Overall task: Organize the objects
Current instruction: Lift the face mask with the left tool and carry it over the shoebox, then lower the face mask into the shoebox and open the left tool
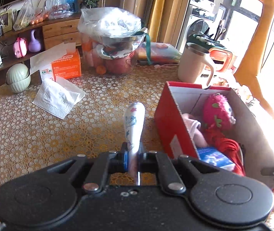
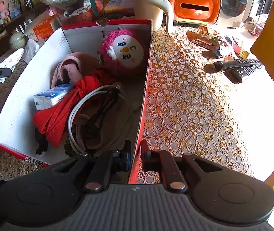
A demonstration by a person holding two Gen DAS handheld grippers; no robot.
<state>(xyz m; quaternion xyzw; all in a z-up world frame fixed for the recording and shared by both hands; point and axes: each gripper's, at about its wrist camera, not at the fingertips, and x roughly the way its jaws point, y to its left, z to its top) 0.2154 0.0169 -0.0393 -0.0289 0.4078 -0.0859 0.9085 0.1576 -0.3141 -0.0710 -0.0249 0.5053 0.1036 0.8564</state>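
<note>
Now the left gripper (image 1: 133, 156) is pinched tight on a long, white, soft pack with little coloured drawings on it (image 1: 134, 124). The pack sticks straight out from the jaws, away from the camera, with its round far end up in the air above the gold and white lacy tablecloth (image 1: 40, 134). The red cardboard box with white inside walls (image 1: 172, 119) sits just to the right of the pack, and its open top faces up. So the pack has to go to the right and over the red wall to get in. The pack's long side runs about the same way as the box's long side, so I think it can go in lying flat without much turning. In the box there is a fluffy pink plush toy with a white face (image 2: 124, 52), a red folded cloth (image 2: 63, 111), a small blue and white tissue pack (image 2: 52, 96) and a looped white cable (image 2: 90, 115). The right gripper (image 2: 136, 154) is squeezed shut on the near right wall of the box, one jaw inside and one outside, and I think it holds the box steady. The left hand is the nearer one to the pack, since it holds it.
</note>
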